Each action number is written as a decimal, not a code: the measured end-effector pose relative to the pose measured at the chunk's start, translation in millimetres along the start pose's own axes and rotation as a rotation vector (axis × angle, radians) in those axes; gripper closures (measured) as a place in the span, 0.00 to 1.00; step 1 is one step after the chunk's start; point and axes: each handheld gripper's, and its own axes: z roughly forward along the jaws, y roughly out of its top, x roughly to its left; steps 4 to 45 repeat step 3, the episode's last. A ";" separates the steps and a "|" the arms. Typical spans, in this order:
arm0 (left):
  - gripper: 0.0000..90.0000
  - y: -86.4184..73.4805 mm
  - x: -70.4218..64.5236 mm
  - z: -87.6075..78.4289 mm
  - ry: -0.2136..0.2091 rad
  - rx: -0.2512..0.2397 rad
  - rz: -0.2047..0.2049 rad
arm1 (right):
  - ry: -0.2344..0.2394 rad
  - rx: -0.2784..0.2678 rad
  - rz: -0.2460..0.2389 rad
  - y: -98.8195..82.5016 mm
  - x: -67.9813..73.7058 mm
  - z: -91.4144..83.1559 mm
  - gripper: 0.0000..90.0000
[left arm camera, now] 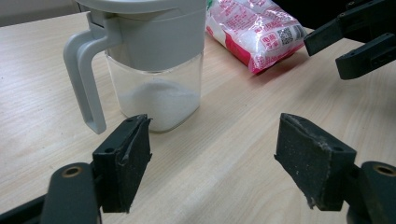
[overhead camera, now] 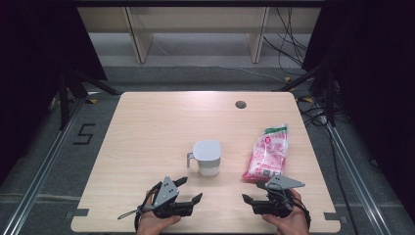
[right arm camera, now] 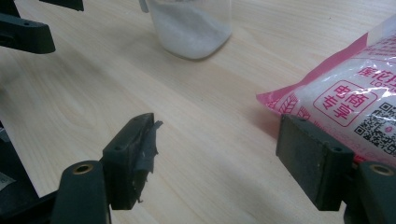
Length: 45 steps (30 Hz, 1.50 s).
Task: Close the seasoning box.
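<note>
1. Here, at the near edge of the table (overhead camera: 147,127), a person holds a gripper in each hand; both hover low over the wood, well short of the things farther in.
2. The left gripper (overhead camera: 191,190) has its jaws spread wide with nothing between them; in the left gripper view the two black pads (left arm camera: 128,158) frame bare tabletop.
3. The right gripper (overhead camera: 248,202) also stands wide open and empty, its jaws pointing toward the left one.
4. The jug (overhead camera: 206,157) sits upright near the middle of the table, grey lid on, handle toward the table's left side. Its clear lower part holds a shallow heap of white grains (left arm camera: 159,100).
5. The pink-and-white bag (overhead camera: 267,153) lies flat to the right of the jug, apart from it, its near end just beyond the right gripper. In the right gripper view its corner (right arm camera: 336,102) lies just beside the right-hand jaw; I cannot tell whether they touch.
</note>
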 end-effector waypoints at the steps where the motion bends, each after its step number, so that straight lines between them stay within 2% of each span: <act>1: 0.28 -0.4 0.9 0.3 -0.004 -0.009 -0.006 | -0.002 0.000 0.000 0.0 -0.2 -0.1 0.33; 45: 0.28 -0.8 1.8 0.1 0.000 -0.012 -0.009 | -0.004 -0.001 -0.006 0.0 -0.7 -0.3 0.33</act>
